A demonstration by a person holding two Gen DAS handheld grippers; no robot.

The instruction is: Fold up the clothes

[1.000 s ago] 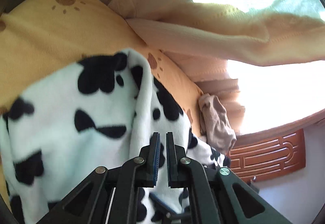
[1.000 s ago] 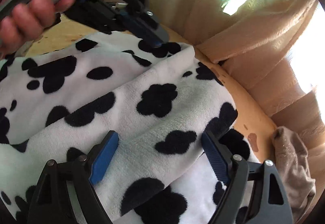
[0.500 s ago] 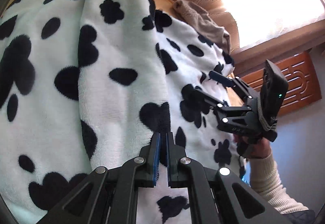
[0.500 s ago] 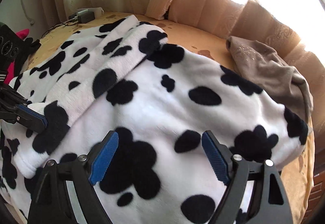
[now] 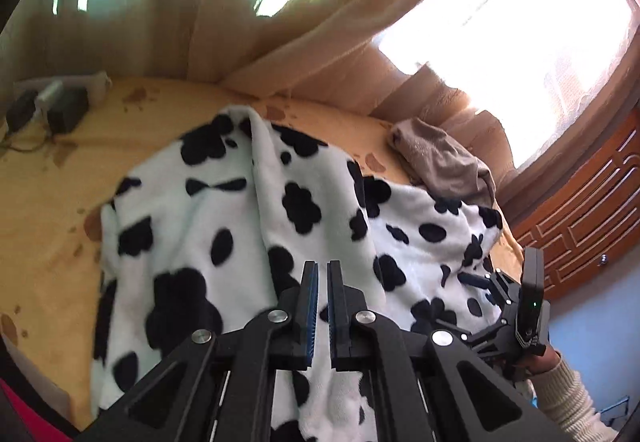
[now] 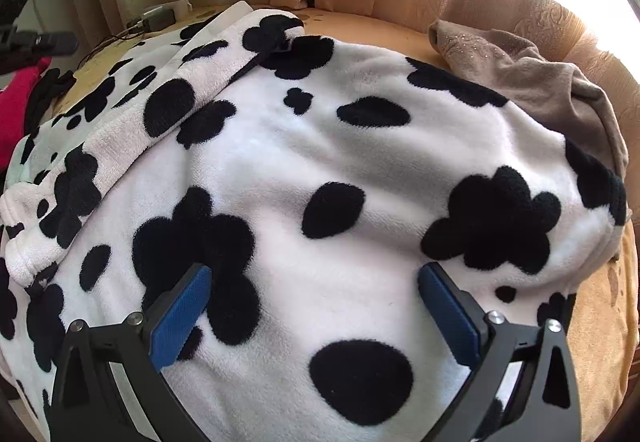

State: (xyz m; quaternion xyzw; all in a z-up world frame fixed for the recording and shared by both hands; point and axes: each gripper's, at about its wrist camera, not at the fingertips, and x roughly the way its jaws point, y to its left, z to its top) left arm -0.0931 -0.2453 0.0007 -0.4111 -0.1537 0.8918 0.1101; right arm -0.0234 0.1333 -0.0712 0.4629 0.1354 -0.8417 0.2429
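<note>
A white fleece garment with black cow spots lies spread on the bed, one sleeve folded across its body. My left gripper is shut with nothing between its fingers and hangs above the garment's near edge; in the right wrist view it shows as a dark shape at the far left, clear of the cloth. My right gripper hovers low over the garment's body, its jaws opening wide; the blue pads straddle flat fleece without pressing it. The left wrist view shows it at the right edge, held by a hand in a cream sleeve.
A beige garment lies crumpled at the far right of the yellow paw-print sheet. Chargers and cables sit at the back left. Tan curtains hang behind the bed. A carved wooden panel stands right. Something pink lies at the left.
My left gripper has lifted and pulled back from the garment, rolling as it went. My right gripper swung across to the garment's body and its jaws have spread wider.
</note>
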